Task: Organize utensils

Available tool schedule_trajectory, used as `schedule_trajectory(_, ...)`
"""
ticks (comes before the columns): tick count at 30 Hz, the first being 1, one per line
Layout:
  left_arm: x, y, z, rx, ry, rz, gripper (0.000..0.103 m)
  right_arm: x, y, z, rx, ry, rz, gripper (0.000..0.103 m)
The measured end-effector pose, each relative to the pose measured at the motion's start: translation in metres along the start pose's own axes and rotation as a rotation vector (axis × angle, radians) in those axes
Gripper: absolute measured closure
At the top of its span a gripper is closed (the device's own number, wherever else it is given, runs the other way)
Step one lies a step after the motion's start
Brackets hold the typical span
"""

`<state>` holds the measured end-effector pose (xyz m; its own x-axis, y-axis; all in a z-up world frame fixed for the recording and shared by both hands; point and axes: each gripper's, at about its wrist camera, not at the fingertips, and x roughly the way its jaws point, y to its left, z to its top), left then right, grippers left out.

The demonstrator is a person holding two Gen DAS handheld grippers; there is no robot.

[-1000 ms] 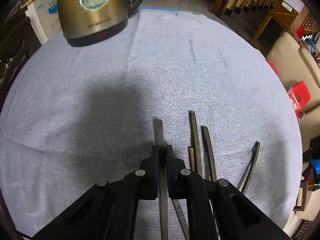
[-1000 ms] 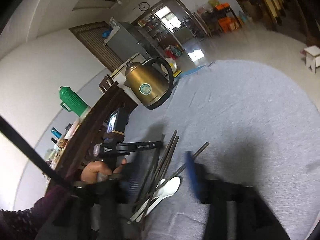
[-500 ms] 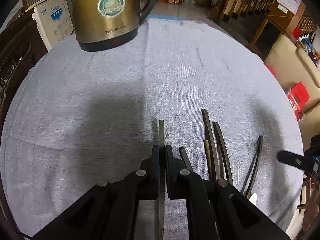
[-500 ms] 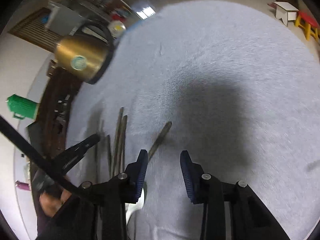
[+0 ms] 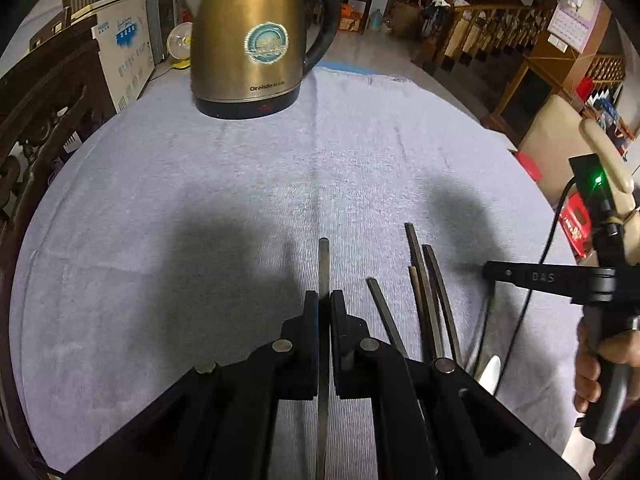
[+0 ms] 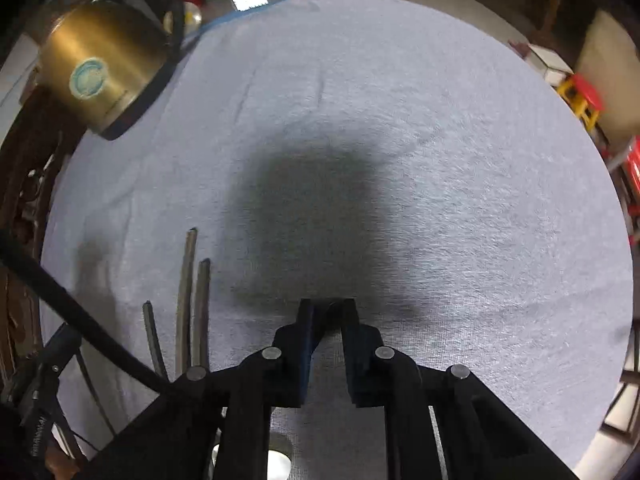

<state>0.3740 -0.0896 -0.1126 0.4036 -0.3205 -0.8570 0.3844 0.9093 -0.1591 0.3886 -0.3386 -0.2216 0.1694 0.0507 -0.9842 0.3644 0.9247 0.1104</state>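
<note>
At the far left of the grey cloth-covered table [image 5: 160, 208] stands a brass-coloured electric kettle [image 5: 248, 40], well apart from the work. Nearer the middle, the left gripper [image 5: 325, 304] is clamped tight on a single dark chopstick [image 5: 324, 264] — the stick runs straight between the pads, its end pointing towards the kettle and the rest passing back under the gripper body. Whether it is lifted clear of the cloth or just resting on it cannot be told from this view.

Just to the right lies the rest of the pile: a lone chopstick [image 5: 382, 312] at a slant, then a tight cluster of three more chopsticks [image 5: 426, 280] side by side, and beside them the pale tip of a white spoon [image 5: 491, 372], mostly hidden by the gripper frame. Farther right, the right gripper [image 6: 327, 312] points almost straight down at the cloth. Its jaws are closing and stand narrow, with a sliver of something dark between the tips; whether that is a utensil or only shadow cannot be made out. From the left camera this tool shows at the right edge, held in a hand [image 5: 596, 364], with a thin dark utensil [image 5: 482, 332] just below its fingers.

The step in hand looks like sorting the chopsticks out of the heap one at a time — the left has its stick, the right is going for another. Next, I judge, the left must carry its stick to clear cloth and lay it parallel, while the right confirms its pinch before lifting.
</note>
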Motion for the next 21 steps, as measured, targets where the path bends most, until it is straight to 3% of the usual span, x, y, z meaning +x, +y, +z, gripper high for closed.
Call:
schedule_trajectory(4,-0.022,0.007,-0.012,-0.01,-0.026,-0.005,0.098,-0.018,-0.013,-0.015,0.028,-0.091,0.11,0.09)
schedule_trajectory(14,-0.116,-0.003,-0.044,-0.011,-0.199,-0.035,0.098,-0.156,-0.039,-0.097,-0.032,-0.529,0.328,0.093)
schedule_trajectory(21,-0.174,-0.025,-0.083,0.018,-0.297,-0.046,0.098,-0.228,-0.041,-0.17,-0.102,-0.718,0.38,0.094)
